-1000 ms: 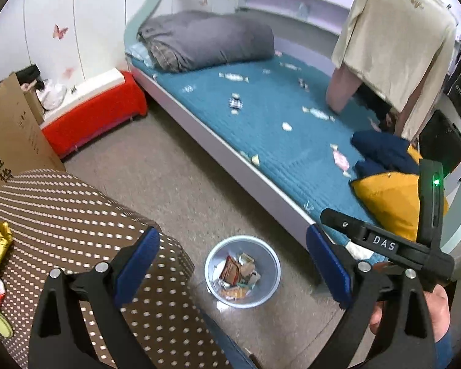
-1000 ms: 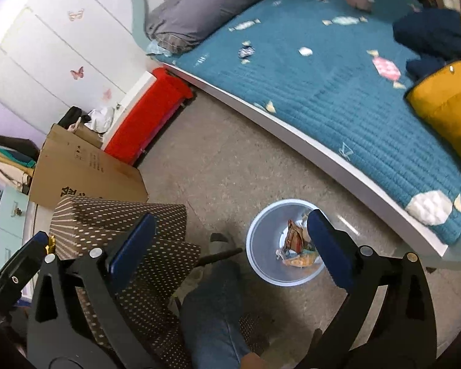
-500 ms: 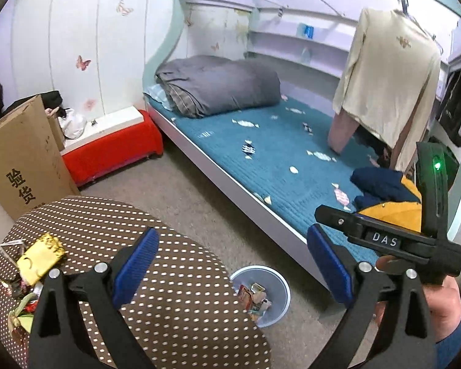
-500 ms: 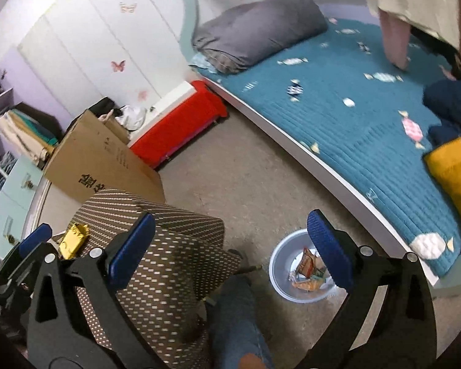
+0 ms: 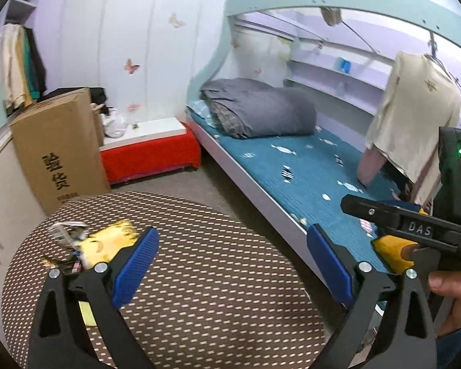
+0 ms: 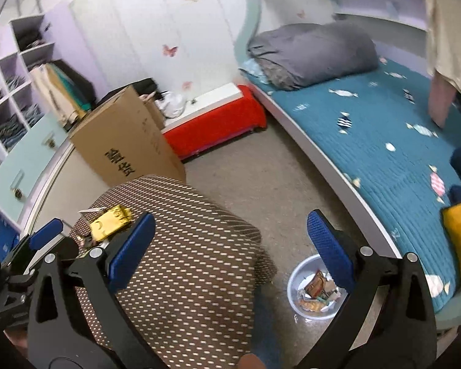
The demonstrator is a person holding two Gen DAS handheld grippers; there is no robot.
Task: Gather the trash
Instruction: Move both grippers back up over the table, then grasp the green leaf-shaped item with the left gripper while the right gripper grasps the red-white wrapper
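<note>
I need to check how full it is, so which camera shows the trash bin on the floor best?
The right wrist view. The trash bin sits on the floor between the spotted table and the bed, wrappers visible inside, though a claw finger covers part of its rim. The left wrist view does not show it.

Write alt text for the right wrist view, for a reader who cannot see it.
The open, empty right gripper hangs over a round table with a brown dotted cloth, where a yellow wrapper lies at the far left edge. A small bin holding wrappers stands on the floor beside a bed with a teal cover. The left gripper shows at the left edge.
</note>
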